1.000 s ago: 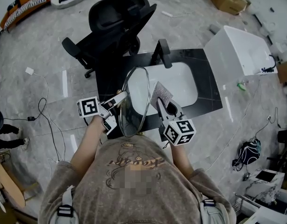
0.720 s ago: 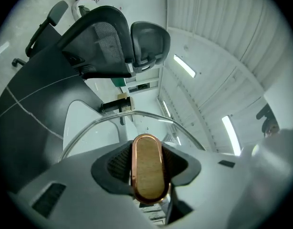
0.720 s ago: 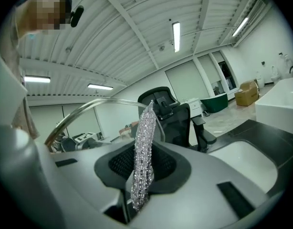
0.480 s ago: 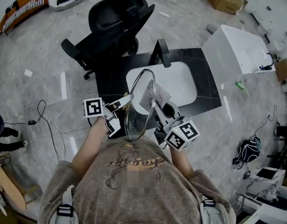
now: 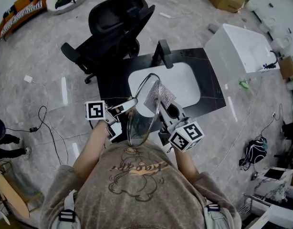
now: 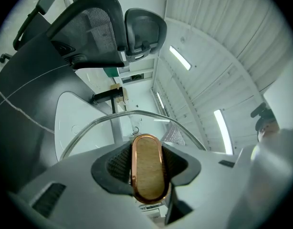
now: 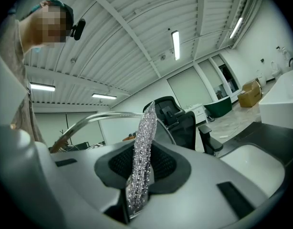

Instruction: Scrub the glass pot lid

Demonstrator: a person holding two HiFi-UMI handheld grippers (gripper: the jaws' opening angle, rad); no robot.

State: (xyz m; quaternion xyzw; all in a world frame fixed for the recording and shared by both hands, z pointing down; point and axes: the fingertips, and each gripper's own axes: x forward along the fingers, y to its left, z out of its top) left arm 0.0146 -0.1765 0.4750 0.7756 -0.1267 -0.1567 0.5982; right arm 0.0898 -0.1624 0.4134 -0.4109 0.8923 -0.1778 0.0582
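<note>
Looking down in the head view, the left tool [image 5: 123, 114] holds a round clear glass pot lid [image 5: 145, 109] with a metal rim. The lid stands almost on edge between the two tools, above the near edge of a white rectangular sink basin [image 5: 184, 82] set in a black desk [image 5: 211, 87]. The right tool [image 5: 164, 109] comes in from the lid's far side with a silvery mesh scouring cloth [image 5: 159, 97] at the glass; whether the cloth touches it cannot be told here. Beyond both tools stand a black faucet [image 5: 164, 54] and a black office chair [image 5: 119, 25], and a white box [image 5: 242, 44] sits off to the right tool's side.

In the left gripper view, the jaws are clamped on the lid's oval wooden knob with a copper-coloured band [image 6: 147, 168], one dark pad on each side. The rim arcs just ahead of the jaws.

In the right gripper view, the jaws pinch the mesh cloth, which stands up as a narrow strip between the pads. The lid's rim curves just past the strip's top.
</note>
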